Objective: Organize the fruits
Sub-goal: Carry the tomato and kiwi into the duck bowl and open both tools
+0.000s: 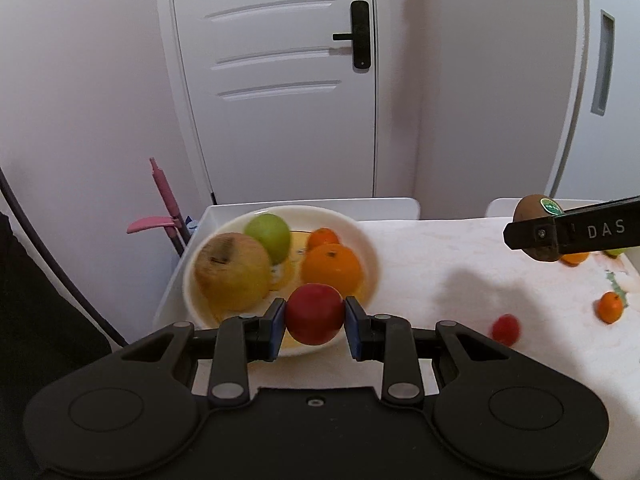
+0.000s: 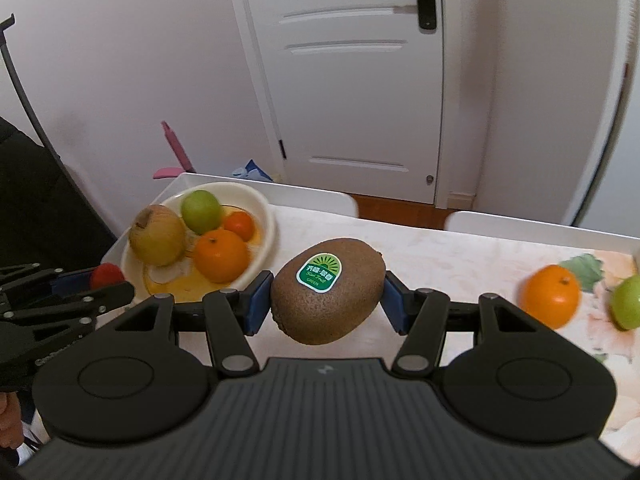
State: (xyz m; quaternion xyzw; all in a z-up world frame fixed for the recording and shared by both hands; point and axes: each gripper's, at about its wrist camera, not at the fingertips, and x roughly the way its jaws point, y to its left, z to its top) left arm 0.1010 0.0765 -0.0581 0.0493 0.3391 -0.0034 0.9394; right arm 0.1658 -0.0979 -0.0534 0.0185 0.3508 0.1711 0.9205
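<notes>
Each gripper is matte black plastic: two round discs at the lower corners, linkage bars with silver pivot pins, and blue pads [image 1: 276, 330] inside the fingers. At the right edge of the left wrist view, the right gripper [image 1: 536, 236] carries white "DAS" lettering. The right gripper's own base shows a ribbed grey panel.

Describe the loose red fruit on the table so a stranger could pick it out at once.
Start at the white bowl of fruit at the table's left end, then look right across the pale tablecloth. The small red fruit lies alone there, nearer than a little orange one. It is the only red fruit resting on the cloth; the other red fruit is clamped in the left gripper.
</notes>
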